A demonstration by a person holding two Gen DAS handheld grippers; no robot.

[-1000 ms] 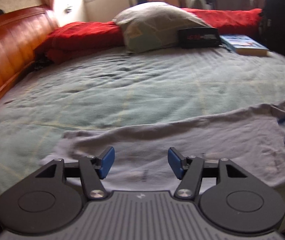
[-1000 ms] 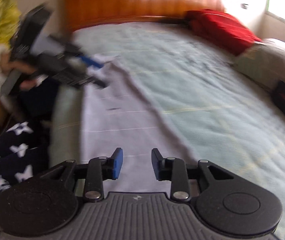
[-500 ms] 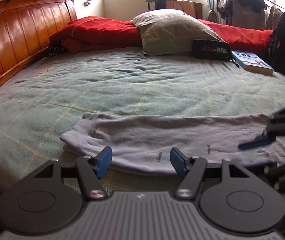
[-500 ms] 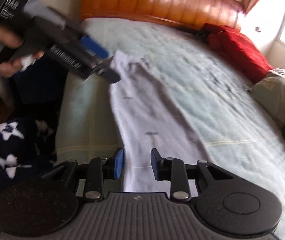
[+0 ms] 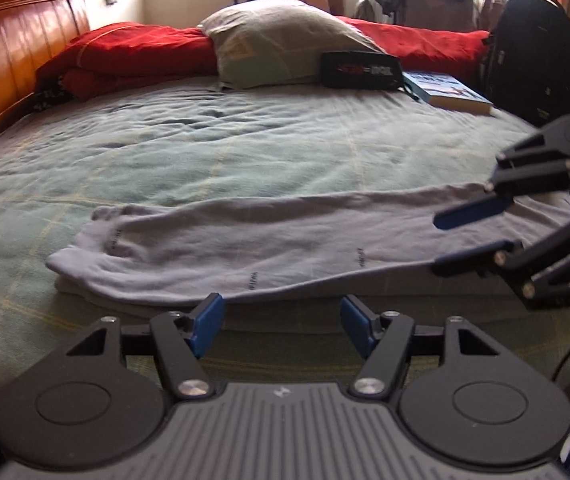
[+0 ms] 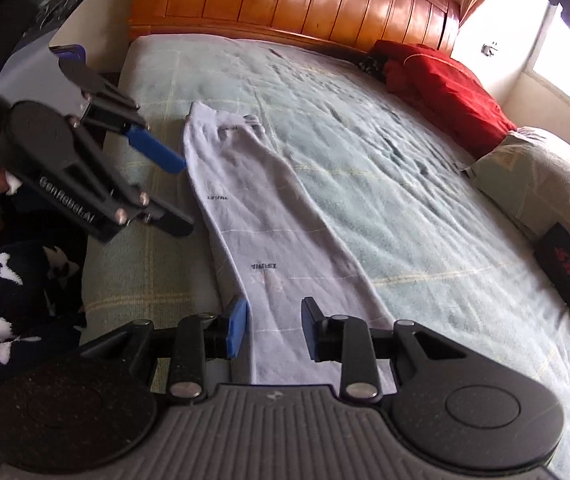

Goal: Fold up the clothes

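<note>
A long pale lilac-grey garment (image 5: 265, 240) lies flat as a narrow strip along the near edge of the bed, also visible in the right wrist view (image 6: 261, 216). My left gripper (image 5: 281, 322) hovers open just short of the garment's near edge, toward its left half, with nothing between its blue pads. It shows from the side in the right wrist view (image 6: 181, 196), beside the garment's far end. My right gripper (image 6: 275, 330) stands open over the garment's other end, its pads apart and pressing on nothing. The left wrist view shows it at the right (image 5: 457, 236).
The green checked bed cover (image 5: 245, 148) stretches beyond the garment. At the far side lie a pillow (image 5: 285, 40), red blankets (image 5: 137, 52), a black pouch (image 5: 361, 70), a book (image 5: 453, 94) and a black backpack (image 5: 533, 56). A wooden headboard (image 6: 285, 0) bounds one end. A person's star-patterned leg (image 6: 1, 276) stands at the bed's edge.
Both grippers have drawn back from close over the cloth toward the bed's near edge, so the garment now shows as one long strip. The left jaws stand slightly wider.
</note>
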